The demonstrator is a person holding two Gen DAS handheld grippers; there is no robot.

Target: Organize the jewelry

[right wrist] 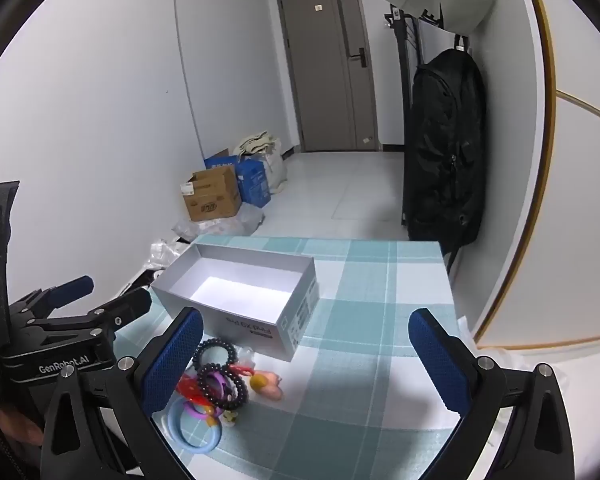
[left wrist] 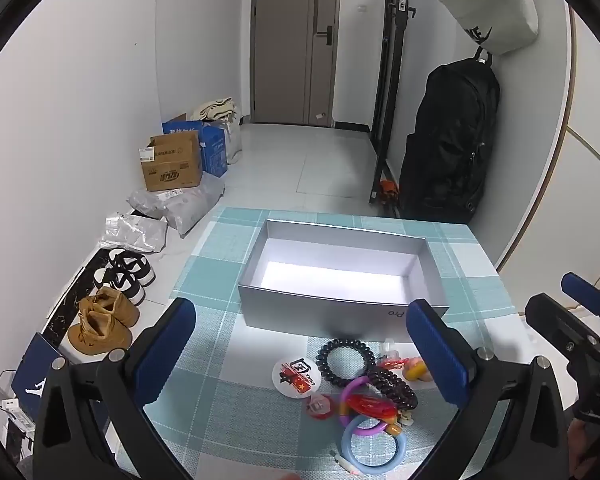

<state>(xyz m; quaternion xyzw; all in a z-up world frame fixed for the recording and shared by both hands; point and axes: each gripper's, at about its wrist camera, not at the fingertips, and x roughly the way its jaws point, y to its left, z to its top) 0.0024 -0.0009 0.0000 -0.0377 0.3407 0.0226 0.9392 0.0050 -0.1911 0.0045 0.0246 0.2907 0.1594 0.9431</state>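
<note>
While both the left gripper point(left wrist: 300, 354) and right gripper point(right wrist: 306, 358) hover spread and empty, the jewelry pile point(left wrist: 360, 384) lies on the worktop point(right wrist: 360, 380) just near of the empty grey box point(left wrist: 342, 272); nothing is sorted yet, so the next move probably means pinching one bracelet.

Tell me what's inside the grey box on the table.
The grey box shows only its bare white floor and walls; no jewelry inside. Its near wall hides the strip of floor just behind it.
</note>
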